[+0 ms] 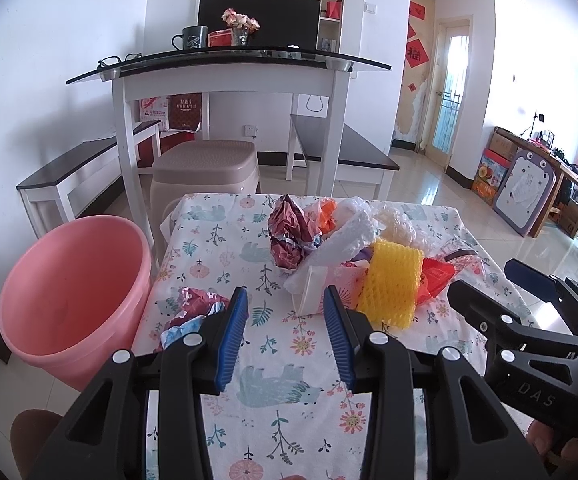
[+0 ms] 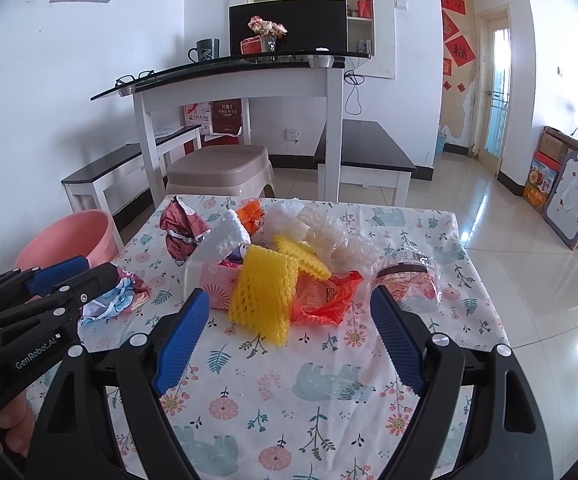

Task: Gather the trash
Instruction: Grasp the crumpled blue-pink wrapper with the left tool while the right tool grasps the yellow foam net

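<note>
Left gripper (image 1: 285,304) and right gripper (image 2: 289,300): fingers spread apart, empty, above surface (image 1: 289,400). Trash pile (image 2: 285,256) at far half of surface; yellow foam net (image 2: 263,292) nearest. Pink bucket (image 1: 69,296) on floor at left.

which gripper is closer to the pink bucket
Left. The left gripper hovers open over the table's near edge, with the pink bucket just beside it off the table's left side. The right gripper sits farther right, facing the yellow foam net.
</note>
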`<move>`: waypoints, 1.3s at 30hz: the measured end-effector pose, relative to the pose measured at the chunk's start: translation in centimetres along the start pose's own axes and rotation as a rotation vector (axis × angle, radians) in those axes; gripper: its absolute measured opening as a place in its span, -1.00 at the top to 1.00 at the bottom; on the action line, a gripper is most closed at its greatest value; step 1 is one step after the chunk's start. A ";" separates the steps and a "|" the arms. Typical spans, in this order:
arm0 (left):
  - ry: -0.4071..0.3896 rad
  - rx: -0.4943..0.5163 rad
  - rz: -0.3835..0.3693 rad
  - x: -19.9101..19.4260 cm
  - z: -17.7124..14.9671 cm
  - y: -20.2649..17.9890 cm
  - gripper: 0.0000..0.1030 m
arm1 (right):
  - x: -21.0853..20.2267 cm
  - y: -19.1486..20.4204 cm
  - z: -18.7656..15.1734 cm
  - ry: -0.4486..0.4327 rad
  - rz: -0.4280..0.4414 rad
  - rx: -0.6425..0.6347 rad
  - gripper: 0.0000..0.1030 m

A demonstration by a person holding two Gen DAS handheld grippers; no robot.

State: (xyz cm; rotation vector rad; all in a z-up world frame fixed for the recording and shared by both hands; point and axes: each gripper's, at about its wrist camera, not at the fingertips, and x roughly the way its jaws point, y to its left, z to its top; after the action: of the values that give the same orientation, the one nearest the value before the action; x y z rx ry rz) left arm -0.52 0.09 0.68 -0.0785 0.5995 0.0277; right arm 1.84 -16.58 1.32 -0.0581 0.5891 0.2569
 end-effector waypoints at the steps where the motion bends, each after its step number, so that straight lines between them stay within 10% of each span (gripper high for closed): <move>1: -0.002 0.004 0.000 0.0 0.0 0.1 0.25 | 0.2 0.1 0.1 0.004 0.002 0.002 -0.61; 26: 0.135 -0.028 -0.011 2.2 -3.7 7.5 0.25 | 3.8 -0.8 -1.6 0.110 0.105 0.040 -0.26; 39: 0.190 -0.064 -0.043 4.5 -3.6 7.8 1.00 | 5.0 -3.4 -1.6 0.149 0.124 0.115 -0.10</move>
State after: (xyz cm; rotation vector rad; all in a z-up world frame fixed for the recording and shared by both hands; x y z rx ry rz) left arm 0.81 7.63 -5.37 -0.1570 0.7868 -0.0024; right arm 5.81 -18.96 -2.82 0.0716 0.7557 0.3403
